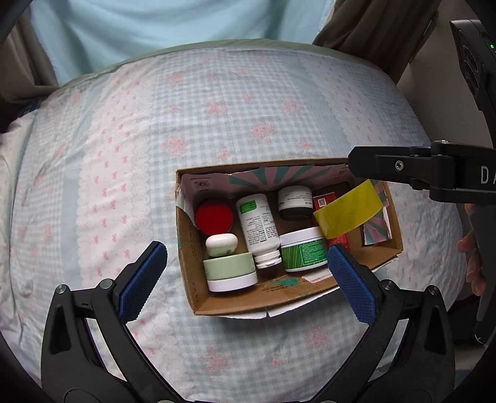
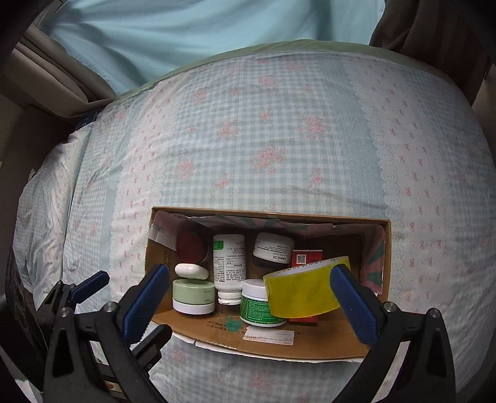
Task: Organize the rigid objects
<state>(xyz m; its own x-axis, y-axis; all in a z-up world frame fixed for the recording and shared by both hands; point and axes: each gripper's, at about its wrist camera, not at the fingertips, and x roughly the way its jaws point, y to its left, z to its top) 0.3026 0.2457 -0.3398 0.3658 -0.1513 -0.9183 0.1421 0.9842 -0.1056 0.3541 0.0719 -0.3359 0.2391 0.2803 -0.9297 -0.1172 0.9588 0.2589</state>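
An open cardboard box (image 1: 198,279) (image 2: 310,344) lies on the bed. In it are a red-lidded jar (image 1: 214,216), a white bottle (image 1: 257,226) lying down, a dark jar (image 1: 294,203), a green jar (image 1: 305,252), a pale green jar (image 1: 229,271), a white case (image 1: 221,244) and a red carton (image 2: 307,257). A yellow tape roll (image 1: 347,214) (image 2: 302,291) rests tilted on the green jar and carton. My left gripper (image 1: 248,279) is open over the box's near side. My right gripper (image 2: 248,297) is open above the box, its right finger beside the tape roll.
The bed has a blue checked quilt (image 1: 217,117) with pink flowers. A pale blue curtain (image 1: 173,28) and brown drapes hang behind it. The right gripper's body (image 1: 434,170) reaches over the box's right end in the left wrist view.
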